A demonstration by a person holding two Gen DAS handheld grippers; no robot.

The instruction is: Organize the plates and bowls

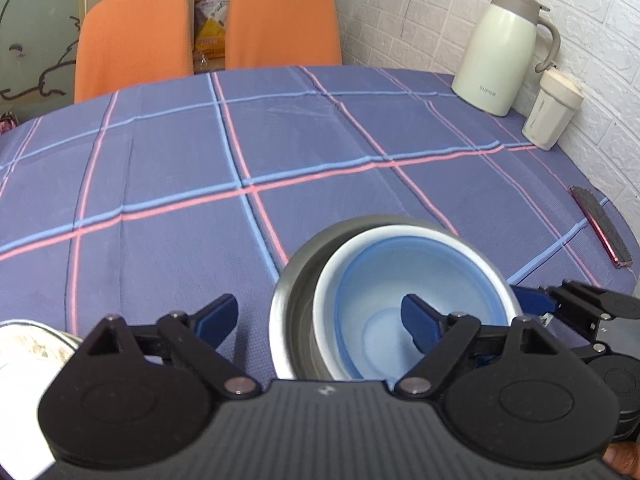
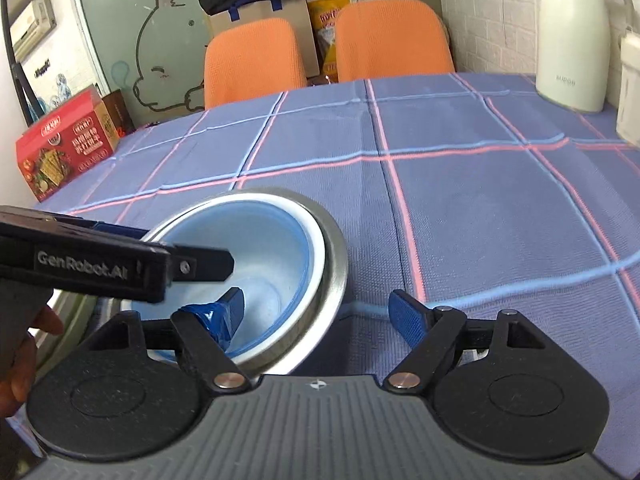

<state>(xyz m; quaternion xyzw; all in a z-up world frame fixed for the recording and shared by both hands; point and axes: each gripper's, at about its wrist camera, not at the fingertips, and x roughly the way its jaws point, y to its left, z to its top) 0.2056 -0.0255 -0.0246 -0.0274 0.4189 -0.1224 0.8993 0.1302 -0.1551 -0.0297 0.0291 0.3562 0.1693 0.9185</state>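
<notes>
A nested stack stands on the checked tablecloth: a steel bowl (image 1: 294,300) (image 2: 336,276) holds a white bowl (image 1: 340,264), which holds a blue bowl (image 1: 396,272) (image 2: 272,248). My left gripper (image 1: 320,320) is open across the stack's left rim, one pad inside the blue bowl and the other outside the steel wall. My right gripper (image 2: 319,314) is open across the opposite rim, its left pad in the blue bowl and its right pad over the cloth. Neither clamps anything.
Another metal-rimmed dish (image 1: 28,344) sits at my near left. A cream thermos jug (image 1: 496,52), a lidded cup (image 1: 552,110) and a flat red-edged object (image 1: 600,228) stand along the right wall. Two orange chairs (image 1: 132,40) are behind the table, with a red box (image 2: 64,144) at the far left.
</notes>
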